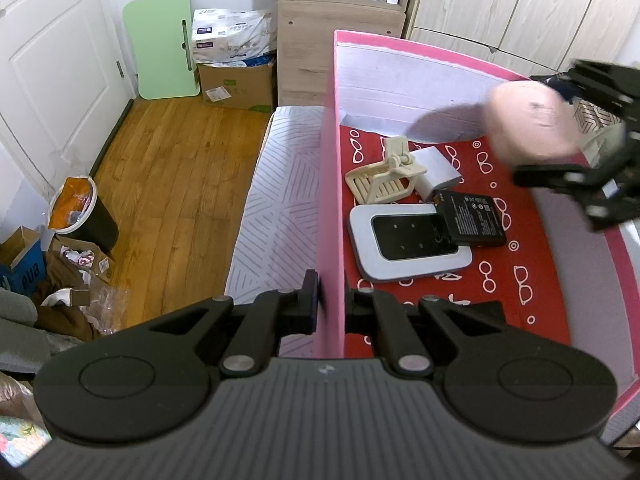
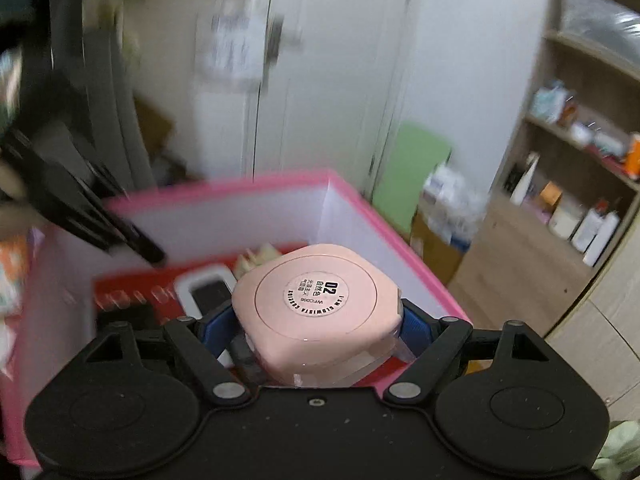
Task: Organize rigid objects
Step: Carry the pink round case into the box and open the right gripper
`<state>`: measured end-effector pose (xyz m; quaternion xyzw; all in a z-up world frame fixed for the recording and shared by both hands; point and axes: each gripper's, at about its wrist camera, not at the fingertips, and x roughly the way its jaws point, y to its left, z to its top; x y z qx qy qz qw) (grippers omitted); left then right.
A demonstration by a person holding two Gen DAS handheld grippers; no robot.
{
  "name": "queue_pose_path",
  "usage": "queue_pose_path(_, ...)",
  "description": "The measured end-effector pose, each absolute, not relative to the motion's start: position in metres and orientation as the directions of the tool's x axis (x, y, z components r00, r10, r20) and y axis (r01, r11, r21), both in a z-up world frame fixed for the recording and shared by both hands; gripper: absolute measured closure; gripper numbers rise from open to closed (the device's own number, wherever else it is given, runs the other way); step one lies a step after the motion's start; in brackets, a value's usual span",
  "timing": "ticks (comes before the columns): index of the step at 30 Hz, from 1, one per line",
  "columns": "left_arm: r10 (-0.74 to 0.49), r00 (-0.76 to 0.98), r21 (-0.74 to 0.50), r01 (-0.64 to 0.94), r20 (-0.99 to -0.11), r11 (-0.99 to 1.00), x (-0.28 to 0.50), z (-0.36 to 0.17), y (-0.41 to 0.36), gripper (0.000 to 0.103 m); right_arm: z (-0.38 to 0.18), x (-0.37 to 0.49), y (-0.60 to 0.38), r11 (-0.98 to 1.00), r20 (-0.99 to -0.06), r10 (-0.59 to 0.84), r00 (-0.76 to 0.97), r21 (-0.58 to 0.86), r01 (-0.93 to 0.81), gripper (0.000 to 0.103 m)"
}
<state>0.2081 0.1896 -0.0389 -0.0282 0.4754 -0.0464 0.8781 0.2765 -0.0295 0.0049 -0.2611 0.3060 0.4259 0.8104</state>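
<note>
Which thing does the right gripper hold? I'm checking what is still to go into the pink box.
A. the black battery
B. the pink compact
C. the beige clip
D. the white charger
B: the right gripper is shut on the pink compact above the pink box, while the battery, charger and clip lie inside.

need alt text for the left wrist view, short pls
The left claw is shut on the near wall of a pink box, while the right claw carries a blurred pink compact above it. On the box's red floor lie a beige clip, a white charger, a black battery and a grey-rimmed device.
</note>
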Motion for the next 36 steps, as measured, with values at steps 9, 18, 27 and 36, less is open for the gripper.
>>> queue_pose_path(9, -0.111, 0.543, -0.095, 0.058, -0.832, 0.994, 0.208, -0.039, 0.189, 0.097, -0.033, 0.305, 0.018, 0.379, -0.872, 0.257, 0.417, -0.306, -0.873, 0.017)
queue_pose_path(18, -0.116, 0.545, -0.099, 0.061, -0.830, 0.993, 0.208, -0.040, 0.192, 0.096, -0.032, 0.305, 0.021, 0.451, -0.913, 0.153, 0.377, -0.275, -0.849, 0.016)
queue_pose_path(27, -0.113, 0.545, -0.094, 0.063, -0.831, 0.994, 0.209, -0.039, 0.189, 0.096, 0.014, 0.293, -0.010, 0.538, -0.837, 0.265, 0.478, -0.283, -0.794, 0.015)
queue_pose_path(36, -0.114, 0.544, -0.099, 0.057, -0.831, 0.993, 0.208, -0.039, 0.190, 0.096, 0.053, 0.250, -0.084, 0.700, -0.581, 0.419, 0.697, -0.282, -0.656, 0.014)
